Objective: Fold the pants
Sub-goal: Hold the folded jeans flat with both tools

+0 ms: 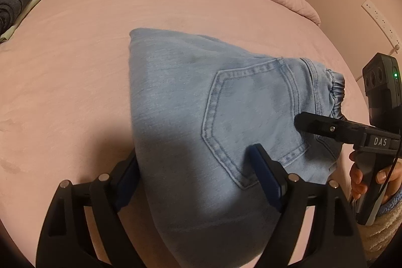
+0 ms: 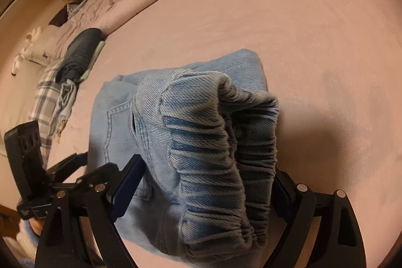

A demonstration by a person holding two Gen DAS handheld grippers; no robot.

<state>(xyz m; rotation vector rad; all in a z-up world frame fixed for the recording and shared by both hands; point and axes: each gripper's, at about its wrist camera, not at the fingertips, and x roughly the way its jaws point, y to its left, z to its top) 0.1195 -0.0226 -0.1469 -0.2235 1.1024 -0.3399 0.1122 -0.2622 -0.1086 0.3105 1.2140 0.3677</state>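
While our left gripper (image 1: 196, 172) and right gripper (image 2: 208, 182) both straddle them wide, the light-blue jeans (image 1: 201, 102) lie mid-bedsheet (image 1: 75, 67), already folded compact; only release seems left.

Right gripper (image 2: 201, 182) astride jeans (image 2: 201, 132) waistband, seemingly gripping, pink bed (image 2: 314, 42)

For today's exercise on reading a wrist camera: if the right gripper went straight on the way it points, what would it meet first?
The right gripper already straddles the gathered elastic waistband of the folded light-blue denim pants, so it would likely press into that first. Depth is unclear.
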